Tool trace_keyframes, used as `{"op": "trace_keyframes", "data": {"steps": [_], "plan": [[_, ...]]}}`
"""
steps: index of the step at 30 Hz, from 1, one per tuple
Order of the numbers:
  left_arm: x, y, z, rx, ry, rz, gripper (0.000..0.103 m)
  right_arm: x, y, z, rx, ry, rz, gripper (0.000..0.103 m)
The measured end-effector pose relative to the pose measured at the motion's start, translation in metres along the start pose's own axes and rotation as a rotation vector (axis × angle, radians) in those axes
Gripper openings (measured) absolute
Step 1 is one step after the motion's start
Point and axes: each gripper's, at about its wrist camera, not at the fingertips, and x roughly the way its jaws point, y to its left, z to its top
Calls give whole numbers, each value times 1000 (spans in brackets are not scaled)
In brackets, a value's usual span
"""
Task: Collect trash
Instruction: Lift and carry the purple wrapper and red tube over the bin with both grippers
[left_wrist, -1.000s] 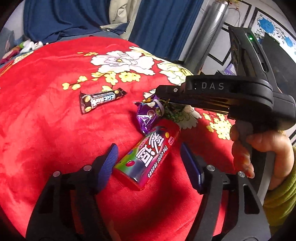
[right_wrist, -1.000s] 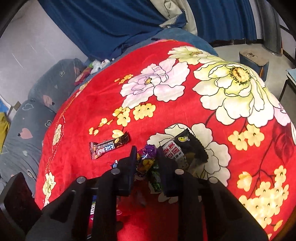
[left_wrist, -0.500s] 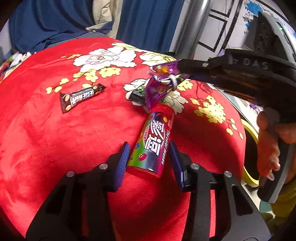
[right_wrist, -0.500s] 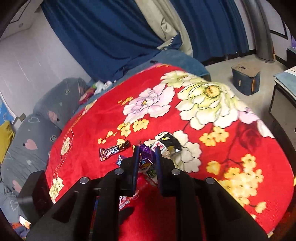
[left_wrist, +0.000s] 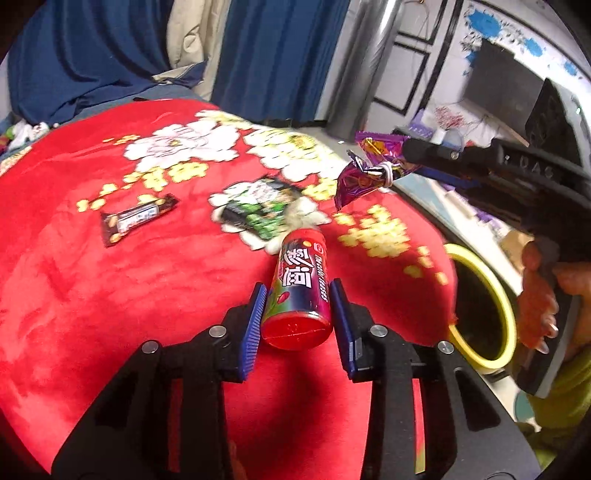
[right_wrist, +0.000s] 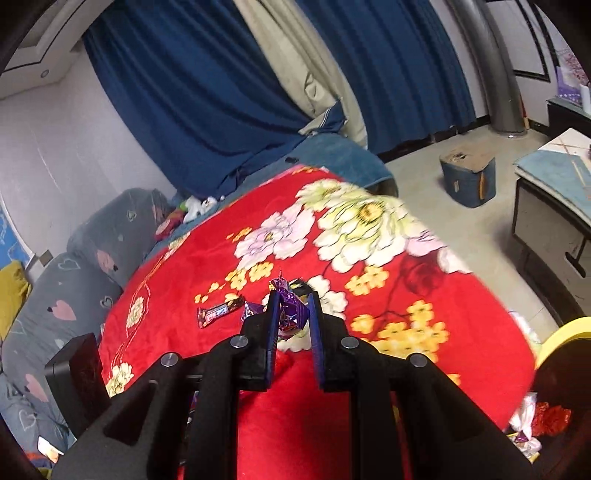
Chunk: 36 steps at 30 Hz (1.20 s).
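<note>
Left wrist view: the left gripper (left_wrist: 298, 308) has its jaws closing around a red candy tube (left_wrist: 301, 291). The tube lies lengthwise between the blue pads (left_wrist: 254, 325), its red cap end toward the camera, and both pads look to be against its sides. It rests on the red flowered blanket (left_wrist: 74, 295). Ahead of the jaws and to their left lies a brown bar wrapper (left_wrist: 137, 218); straight ahead, just past the tube's far end, a green-and-black packet (left_wrist: 260, 212). To the right and higher up, the right gripper (left_wrist: 399, 162) carries a purple wrapper (left_wrist: 364, 173) clear of the blanket, with a hand (left_wrist: 539, 295) on its handle. Below it, off the blanket's right edge, stands a yellow-rimmed bin (left_wrist: 506, 314).

Right wrist view: the right gripper (right_wrist: 293, 314) has narrow jaws pinched on the purple wrapper (right_wrist: 290, 310), which sticks out past the tips. Beyond the jaws and left lies the bar wrapper (right_wrist: 219, 312) on the blanket (right_wrist: 406, 295). The bin's rim (right_wrist: 569, 332) shows far right of the jaws.
</note>
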Motion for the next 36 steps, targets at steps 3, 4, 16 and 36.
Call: {"op": "trace_keyframes", "data": {"steps": [3,4,16,36], "plan": [[-2,-12,1,15,-19,-22,27,-14,-9,1,-1,-20,-19,15],[-4,-16,1,19,-26,-29,27,-18,-12,0,-1,-25,-26,15],[-30,-74,8,92,-123,-108,25,-65,-53,-5,30,-79,-100,15],[-11,-159,11,230,-108,-215,24,-139,-131,-35,103,-149,-275,15]]}}
